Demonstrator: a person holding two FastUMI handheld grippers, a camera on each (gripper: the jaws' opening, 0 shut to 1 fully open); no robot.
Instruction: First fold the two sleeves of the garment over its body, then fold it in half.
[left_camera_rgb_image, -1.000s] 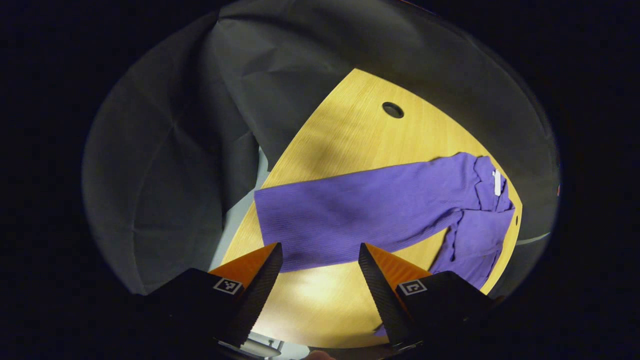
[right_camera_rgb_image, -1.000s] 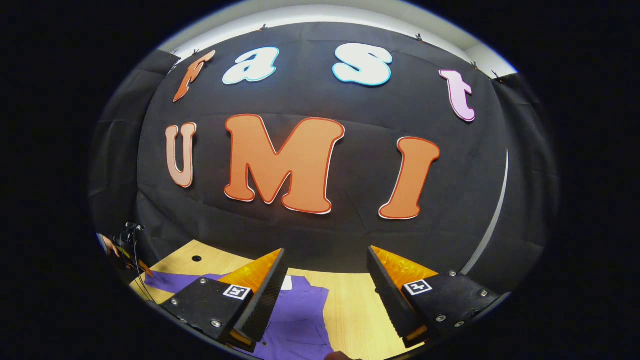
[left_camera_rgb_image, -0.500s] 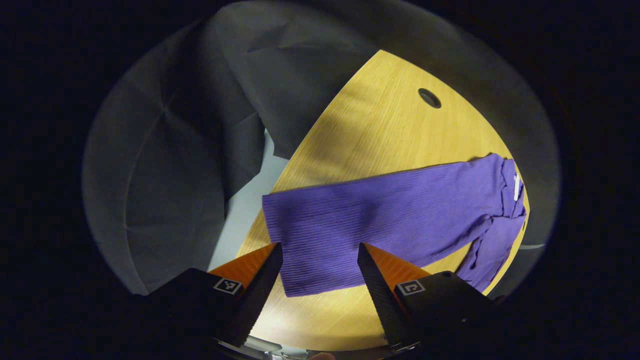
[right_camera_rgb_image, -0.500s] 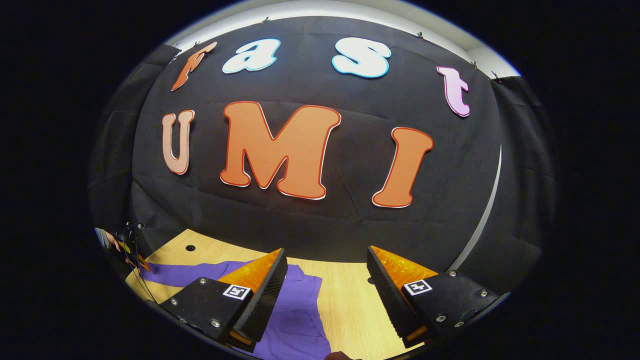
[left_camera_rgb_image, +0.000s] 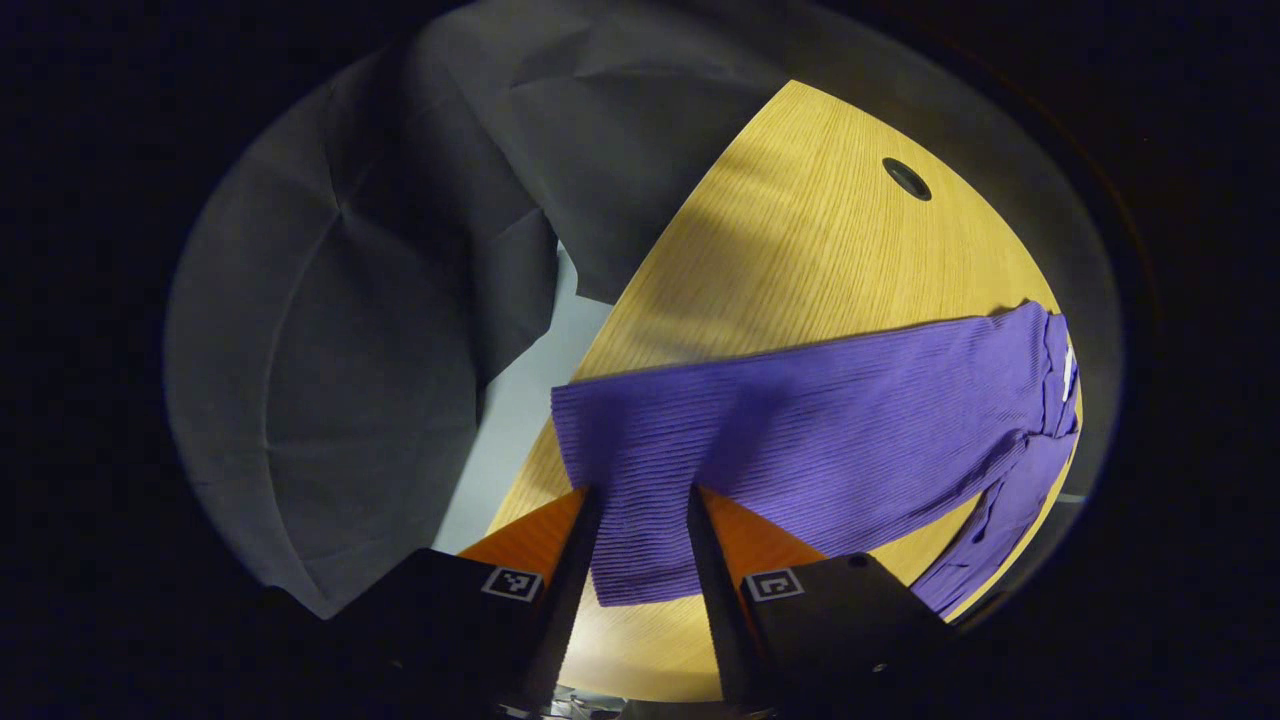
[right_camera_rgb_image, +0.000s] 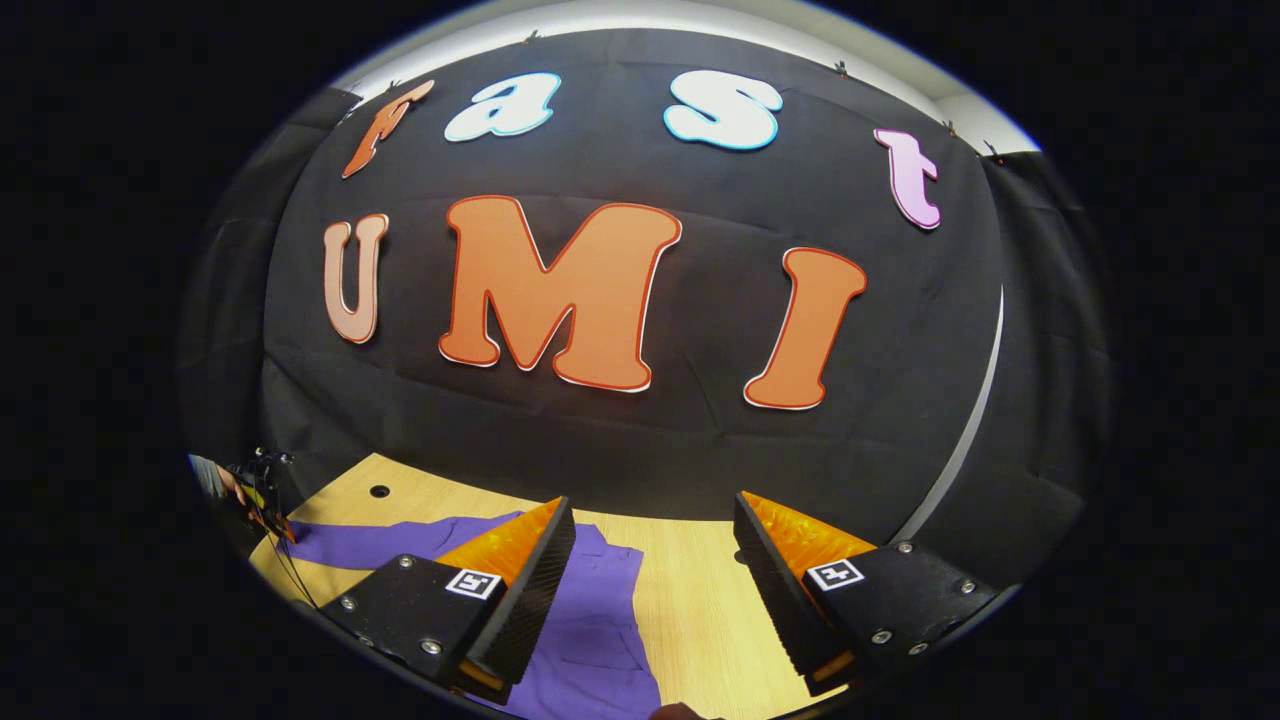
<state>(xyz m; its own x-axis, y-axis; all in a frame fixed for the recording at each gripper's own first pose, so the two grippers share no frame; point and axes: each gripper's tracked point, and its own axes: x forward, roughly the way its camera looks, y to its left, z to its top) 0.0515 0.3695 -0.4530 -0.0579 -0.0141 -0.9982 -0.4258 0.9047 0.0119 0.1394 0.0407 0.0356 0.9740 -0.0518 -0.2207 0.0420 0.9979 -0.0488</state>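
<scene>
Left gripper view: I have the left gripper (left_camera_rgb_image: 640, 540) down at the cuff end of the sleeve (left_camera_rgb_image: 800, 430) of the purple garment (left_camera_rgb_image: 1010, 500), which lies flat on the wooden table (left_camera_rgb_image: 800, 250). The sleeve runs from the near left edge of the table toward the far right, where it joins the body. The fingers straddle the cuff, one on each side, with only a narrow gap between them. I cannot confirm that both press on the fabric, so I cannot tell whether the grip is made. I judge this placement deliberate: taking the sleeve at its free end lets me carry the whole length over the body in one fold. Compared with half a second ago, the fingers stand much closer together and the cuff lies between them rather than ahead of them.

Right gripper view: the right gripper (right_camera_rgb_image: 655, 570) hangs released above the table, jaws wide apart and holding nothing. The garment's body lies below and to the left. I judge it is parked clear, awaiting its sleeve. It has barely shifted since the earlier frame.
</scene>
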